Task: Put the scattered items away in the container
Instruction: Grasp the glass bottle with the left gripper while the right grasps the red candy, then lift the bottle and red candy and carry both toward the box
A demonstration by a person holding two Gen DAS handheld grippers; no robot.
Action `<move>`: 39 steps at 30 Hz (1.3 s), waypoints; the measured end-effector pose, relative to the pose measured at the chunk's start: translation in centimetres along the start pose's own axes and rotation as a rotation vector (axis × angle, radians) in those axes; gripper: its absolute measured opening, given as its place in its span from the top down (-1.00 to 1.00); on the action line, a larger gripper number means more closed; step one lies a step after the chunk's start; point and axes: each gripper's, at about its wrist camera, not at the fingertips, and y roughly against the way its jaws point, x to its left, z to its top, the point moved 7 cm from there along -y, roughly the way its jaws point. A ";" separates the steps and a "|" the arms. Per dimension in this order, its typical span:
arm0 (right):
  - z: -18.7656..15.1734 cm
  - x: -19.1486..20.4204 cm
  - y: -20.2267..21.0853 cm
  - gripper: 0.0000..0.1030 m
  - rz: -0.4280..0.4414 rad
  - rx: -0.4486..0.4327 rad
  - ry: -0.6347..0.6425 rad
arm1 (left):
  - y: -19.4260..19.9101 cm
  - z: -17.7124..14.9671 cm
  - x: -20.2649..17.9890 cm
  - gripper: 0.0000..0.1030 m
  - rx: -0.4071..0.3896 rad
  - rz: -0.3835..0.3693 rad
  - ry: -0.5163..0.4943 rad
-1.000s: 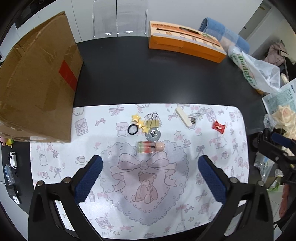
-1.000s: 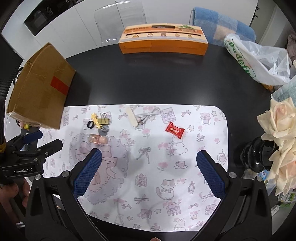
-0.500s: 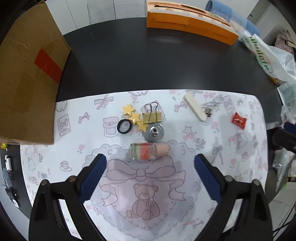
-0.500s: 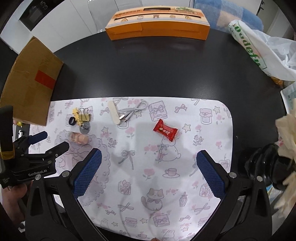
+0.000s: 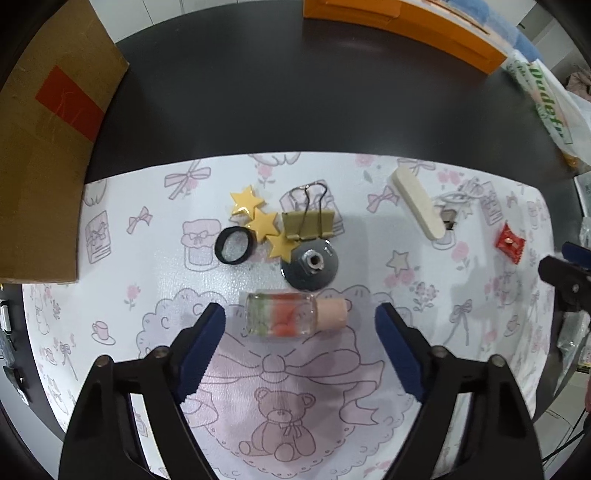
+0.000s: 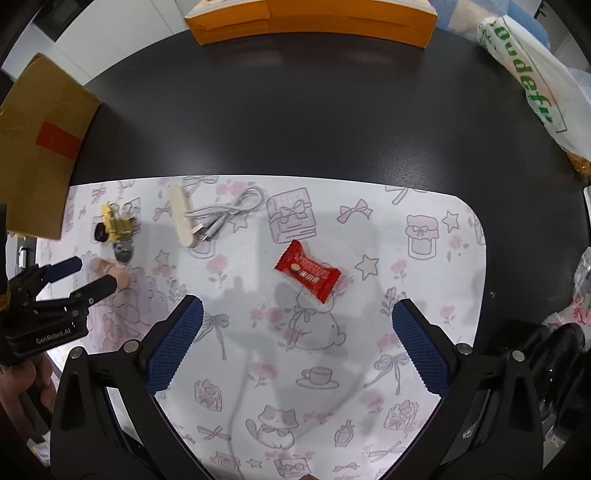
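Observation:
A small corked glass bottle with red and green contents lies on its side on the patterned mat. My left gripper points down over it, jaws closing, one pad at each end of the bottle with a small gap on both sides. Just beyond lie a grey metal disc, a gold binder clip, yellow stars and a black ring. My right gripper stands open just short of a red candy. A pale nail file and a white cable lie to the left.
A closed cardboard box sits at the mat's left edge. An orange carton stands at the far side of the black table. A plastic bag lies at the right, with dark objects at the right edge.
Both grippers have sunk toward the mat. The left jaws have narrowed and now frame the bottle. The right gripper has come close to the red candy.

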 end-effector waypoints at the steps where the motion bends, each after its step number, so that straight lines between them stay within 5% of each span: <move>1: 0.1 -0.1 -0.4 -1.00 0.002 0.007 -0.006 | -0.3 0.0 0.0 -0.53 0.006 -0.002 0.002; 11: 0.5 -0.2 -3.2 -0.85 -0.024 0.073 0.012 | -1.4 -0.4 0.0 -0.22 0.038 -0.003 0.000; 26: 0.7 0.0 -4.7 0.17 -0.101 0.098 0.105 | -1.3 -0.3 0.5 -0.15 0.035 -0.015 0.008; 28: 0.7 -0.1 -4.5 0.47 -0.120 0.092 0.112 | -1.4 -0.3 0.6 -0.15 0.036 -0.013 0.009; 39: 0.1 -0.3 -3.6 0.58 -0.075 0.090 0.073 | -0.9 -0.9 1.4 -0.14 0.027 -0.042 0.020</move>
